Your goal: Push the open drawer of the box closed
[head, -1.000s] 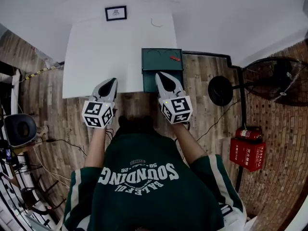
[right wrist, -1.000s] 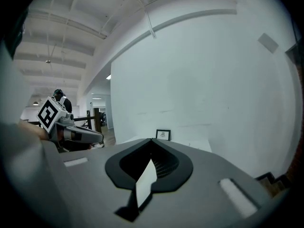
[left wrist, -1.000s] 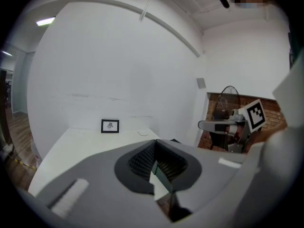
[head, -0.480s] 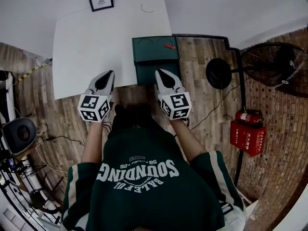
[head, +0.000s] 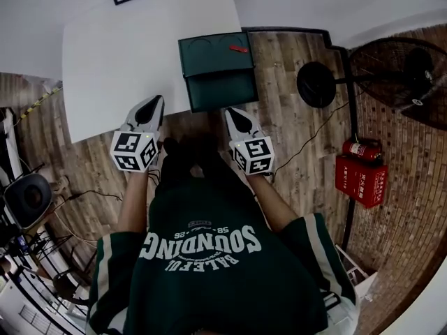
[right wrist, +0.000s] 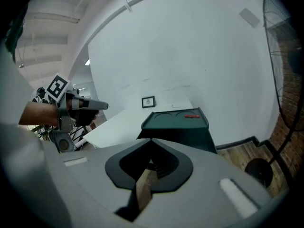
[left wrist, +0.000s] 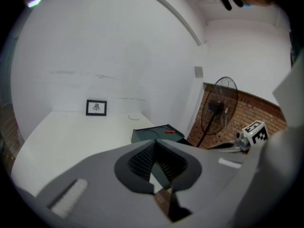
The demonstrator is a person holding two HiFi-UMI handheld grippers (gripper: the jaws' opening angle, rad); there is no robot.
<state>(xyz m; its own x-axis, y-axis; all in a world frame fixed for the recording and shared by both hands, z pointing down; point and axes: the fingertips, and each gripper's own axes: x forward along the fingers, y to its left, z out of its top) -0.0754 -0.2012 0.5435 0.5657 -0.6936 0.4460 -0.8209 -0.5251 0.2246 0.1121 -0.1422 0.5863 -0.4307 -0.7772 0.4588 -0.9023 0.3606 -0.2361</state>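
The green box [head: 213,56] sits at the right end of the white surface [head: 119,61], its front, probably the drawer [head: 222,93], facing the person. The right gripper [head: 236,116] hangs just short of that front, nose aimed at it and not touching, which suits a straight push with the tip. The left gripper [head: 149,105] is held off to the side over the surface's near edge, well apart from the box, apparently only parked. Both grippers have their jaws brought together with nothing between them, sensible since a push needs a blunt point, not a grasp. The head view gives the layout from above but cannot settle how far the drawer sticks out. The right gripper view looks at the box front-on and shows a small red thing [right wrist: 192,115] lying on its lid, while the left gripper view catches the box from the side.
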